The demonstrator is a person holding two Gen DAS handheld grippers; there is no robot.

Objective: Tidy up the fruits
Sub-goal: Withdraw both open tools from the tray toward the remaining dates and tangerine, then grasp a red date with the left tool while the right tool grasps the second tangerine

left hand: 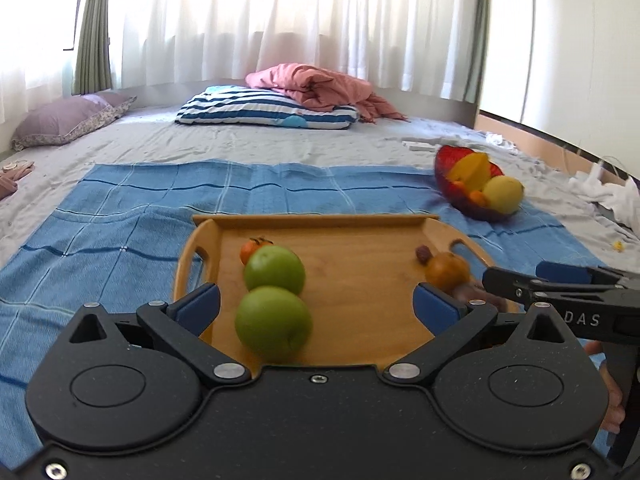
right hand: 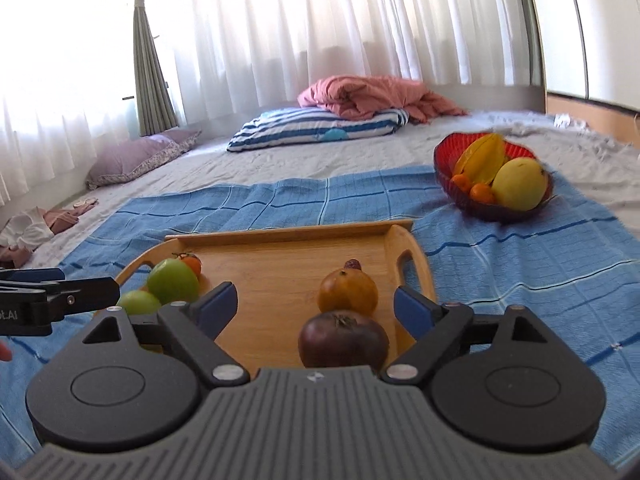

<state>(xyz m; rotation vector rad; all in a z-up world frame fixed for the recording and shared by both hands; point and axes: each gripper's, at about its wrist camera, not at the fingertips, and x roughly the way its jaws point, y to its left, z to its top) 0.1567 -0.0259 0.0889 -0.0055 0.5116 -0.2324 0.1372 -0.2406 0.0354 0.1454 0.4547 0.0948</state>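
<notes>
On the wooden tray (left hand: 360, 280), two green apples (left hand: 273, 322) sit at my left claw's (left hand: 316, 308) twelve o'clock, firm, smooth, likely slippery; I'd pinch across the widest part. My right claw (right hand: 316, 308) faces a dark purple fruit (right hand: 343, 340), probably softer, with an orange fruit (right hand: 348, 290) behind. Both claws gape wide, holding nothing. The tray's rim hems the sides; the red bowl (right hand: 452, 156) lies at two o'clock across open blue cloth (right hand: 520, 272).

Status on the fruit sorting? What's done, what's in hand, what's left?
Done: red bowl holds a starfruit, yellow mango and small oranges. In hand: nothing; left hand-held gripper and right hand-held gripper are both open. Left: two green apples, orange fruit, dark fruit on the wooden tray.
</notes>
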